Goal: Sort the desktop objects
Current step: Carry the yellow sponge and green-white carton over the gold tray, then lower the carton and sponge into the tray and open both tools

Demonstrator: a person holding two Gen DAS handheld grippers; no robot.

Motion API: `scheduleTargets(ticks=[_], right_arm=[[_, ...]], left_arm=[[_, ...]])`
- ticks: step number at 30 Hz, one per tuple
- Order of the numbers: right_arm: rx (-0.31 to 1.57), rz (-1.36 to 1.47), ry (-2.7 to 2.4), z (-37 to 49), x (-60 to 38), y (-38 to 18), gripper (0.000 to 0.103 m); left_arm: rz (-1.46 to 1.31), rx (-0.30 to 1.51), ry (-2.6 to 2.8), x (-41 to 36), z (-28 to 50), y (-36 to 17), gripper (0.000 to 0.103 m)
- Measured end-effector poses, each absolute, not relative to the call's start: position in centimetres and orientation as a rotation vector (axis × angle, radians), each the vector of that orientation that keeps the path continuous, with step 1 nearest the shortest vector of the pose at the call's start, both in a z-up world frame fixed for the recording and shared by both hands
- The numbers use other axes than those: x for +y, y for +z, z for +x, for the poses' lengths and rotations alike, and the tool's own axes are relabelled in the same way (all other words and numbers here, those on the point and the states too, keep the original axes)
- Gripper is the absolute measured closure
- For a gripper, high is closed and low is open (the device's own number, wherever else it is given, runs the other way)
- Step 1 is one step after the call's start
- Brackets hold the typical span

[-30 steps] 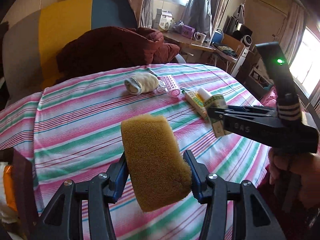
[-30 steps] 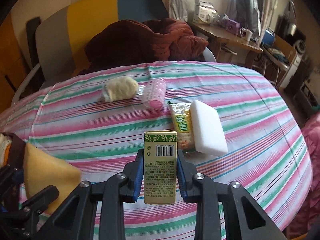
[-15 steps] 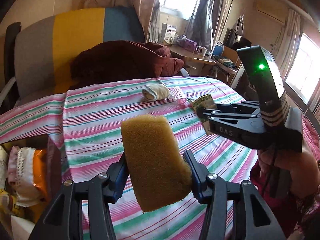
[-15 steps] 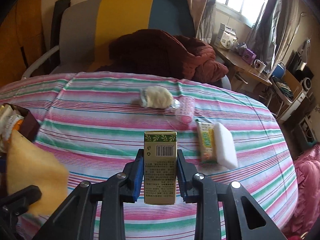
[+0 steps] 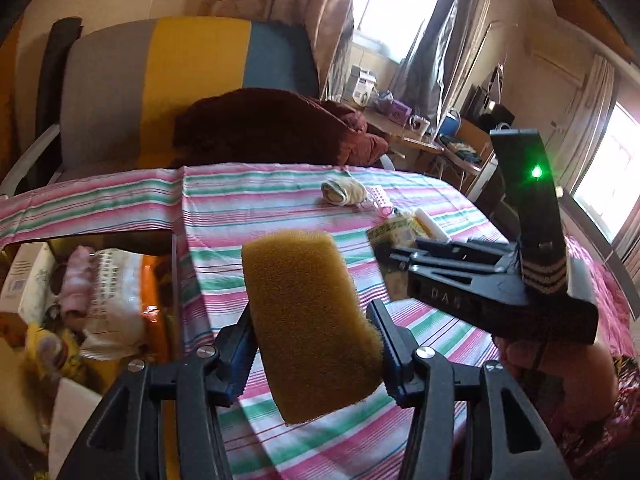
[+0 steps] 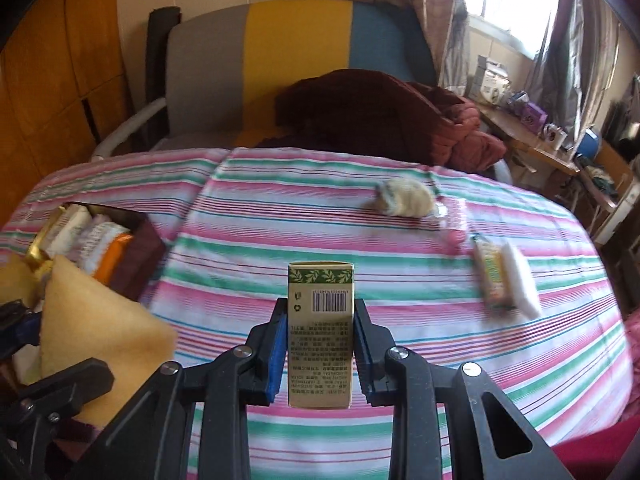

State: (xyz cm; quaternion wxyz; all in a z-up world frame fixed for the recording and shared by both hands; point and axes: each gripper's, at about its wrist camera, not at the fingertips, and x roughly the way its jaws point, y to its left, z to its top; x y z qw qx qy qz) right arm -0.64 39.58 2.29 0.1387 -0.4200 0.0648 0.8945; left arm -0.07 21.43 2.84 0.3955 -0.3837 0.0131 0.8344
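**A:** What's in hand right now?

**B:** Two things at once. The yellow sponge (image 5: 310,320) sits centre frame in the left wrist view, pinched across its lower half by the left gripper (image 5: 312,354), and bulging a little around the pads. In the right wrist view the small green-and-cream carton (image 6: 321,336) stands upright in the middle, barcode facing the camera, with the right gripper (image 6: 320,356) clamped narrow on its two sides.

**A:** And where are they headed?

**B:** My reading is the carry step: both items are lifted off the striped tablecloth (image 6: 280,220), and the open box (image 6: 132,252) of already collected packets lies at the left edge of both views. In the right wrist view the sponge shows at lower left, just in front of that box.

**A:** What's left on the table?

**B:** Toward the right of the right wrist view: a rolled cream sock (image 6: 406,198), a pink roller (image 6: 454,228) beside it, and lower down a snack packet (image 6: 492,274) lying against a white block (image 6: 520,280). All are well apart from the box.

**A:** So the next move?

**B:** Probably bringing each gripper over the box opening and lowering before letting go. The box looks crowded, so the sponge needs a free gap. The carton is stiff and tall, so it may tip if dropped from high up.
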Motion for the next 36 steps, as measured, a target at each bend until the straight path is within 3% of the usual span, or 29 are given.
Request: scheduleTargets(ticks=[13,19,22,25,31,36], right_arm=[[0.622,-1.293,2.828,-0.4,30.1,3.3,0.073],[0.71,-1.426,2.905,-1.5,24.4,2.0,0.072],[0.717,-1.461,2.89,-2.1,22.8,1.0,0.07],[0.761,-1.462,2.845,-2.2,22.3,0.0,0.05],[0.81,-1.419,2.836,-1.0,23.2,-0.1,0.048],[0.833,-1.391,2.827,-0.7,24.1,-0.3,0.048]], left_arm=[[-0.952,-0.064,2.239,10.3,-2.3,5.4,0.049],[-1.008,-0.074,2.275,6.5,-3.6,4.2,0.049],[-1.038,-0.059,2.275,6.1,-4.5,3.6,0.048],[-1.099,-0.02,2.296,6.2,-5.2,2.7,0.035],[-1.111,-0.205,2.313,3.8,-6.0,2.4,0.028],[-1.085,-0.201,2.365,3.0,-5.9,2.6,0.029]])
